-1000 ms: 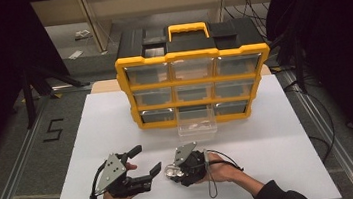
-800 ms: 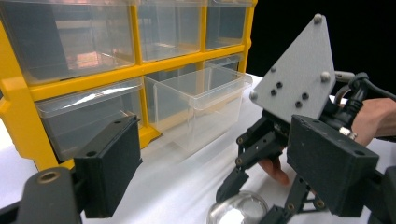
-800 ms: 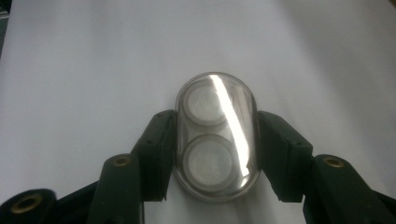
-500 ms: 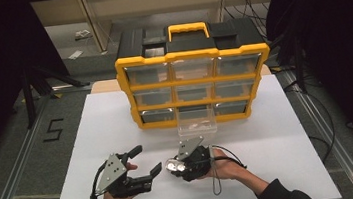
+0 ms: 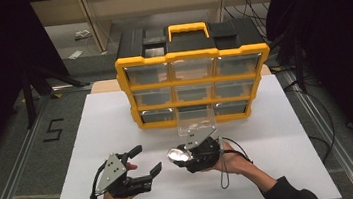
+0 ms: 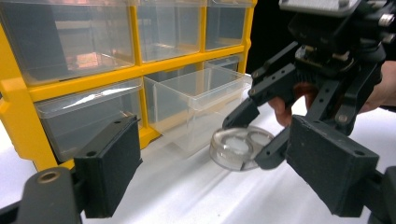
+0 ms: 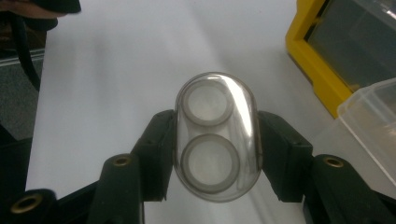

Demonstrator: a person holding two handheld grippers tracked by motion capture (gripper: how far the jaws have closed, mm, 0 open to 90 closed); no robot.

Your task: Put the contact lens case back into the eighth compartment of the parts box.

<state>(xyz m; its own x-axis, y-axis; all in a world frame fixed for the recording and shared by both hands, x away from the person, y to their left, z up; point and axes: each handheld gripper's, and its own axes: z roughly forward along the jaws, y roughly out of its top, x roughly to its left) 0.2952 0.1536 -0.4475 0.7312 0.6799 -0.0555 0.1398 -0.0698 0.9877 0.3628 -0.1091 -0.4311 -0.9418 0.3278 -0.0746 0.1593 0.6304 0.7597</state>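
A clear oval plastic case (image 7: 215,137) with two round wells is clamped between the jaws of my right gripper (image 5: 178,155); the same case (image 6: 240,148) hangs just above the white tabletop, and in the high view it (image 5: 177,155) glints at the gripper's tip. My left gripper (image 5: 144,161) is open and empty, lying low on the table at the near left, its fingers (image 6: 109,165) spread wide toward the cabinet. A yellow and black drawer cabinet (image 5: 192,77) stands at the back, its bottom-middle clear drawer (image 5: 196,119) pulled out.
The white table surface (image 5: 279,133) spreads around both grippers. Black cables trail from the right gripper (image 5: 231,158). Dark stands and floor rails (image 5: 27,131) flank the table. The open drawer (image 6: 201,100) juts forward close to the held case.
My right gripper with the clear case has shifted slightly right and turned, so the case now faces left. The left gripper has stayed in place.
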